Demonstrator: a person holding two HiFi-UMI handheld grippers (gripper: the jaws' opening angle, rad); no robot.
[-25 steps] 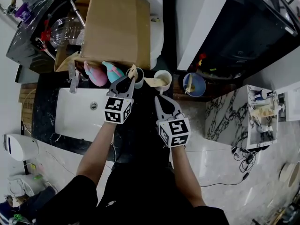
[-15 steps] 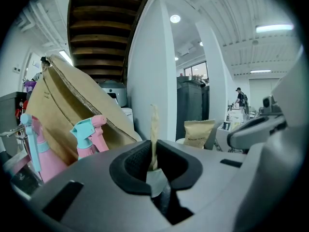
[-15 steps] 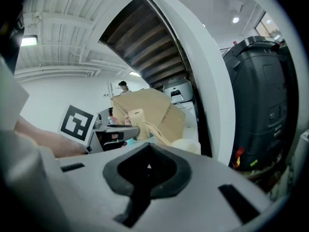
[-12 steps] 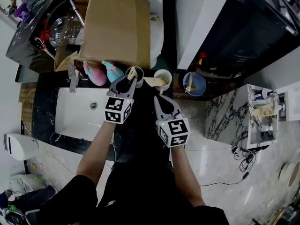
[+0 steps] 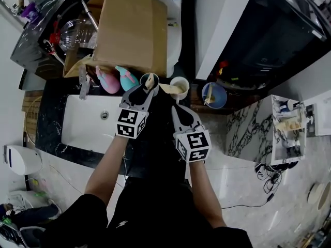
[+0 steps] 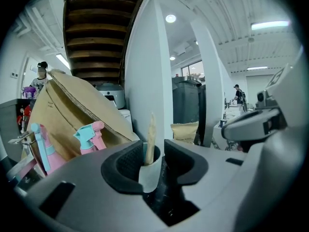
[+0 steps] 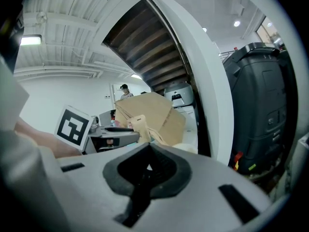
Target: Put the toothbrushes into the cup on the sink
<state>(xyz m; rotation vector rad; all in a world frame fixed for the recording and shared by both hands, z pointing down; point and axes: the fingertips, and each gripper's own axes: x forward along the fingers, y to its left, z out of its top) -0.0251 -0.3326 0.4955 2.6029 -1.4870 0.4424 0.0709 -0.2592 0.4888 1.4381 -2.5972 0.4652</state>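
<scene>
From the head view, the left gripper (image 5: 145, 89) reaches over the dark counter beside the sink (image 5: 77, 133), its tips either side of the cup (image 5: 154, 84), where a toothbrush (image 5: 149, 80) already stands; the right gripper (image 5: 176, 109) hangs just beside it, short of a cream cup (image 5: 179, 89); the step looks like the release, so the left should draw straight back with its jaws kept wide, neither pad clipping the rim. The left gripper view shows what the head view cannot; the jaws have just been opening and stand wide apart, the cup and its upright toothbrush between them, the pads pressing on neither. The right gripper view alone settles that hand; its jaws are together with nothing between them, and the cardboard box (image 7: 153, 111) rises behind.
</scene>
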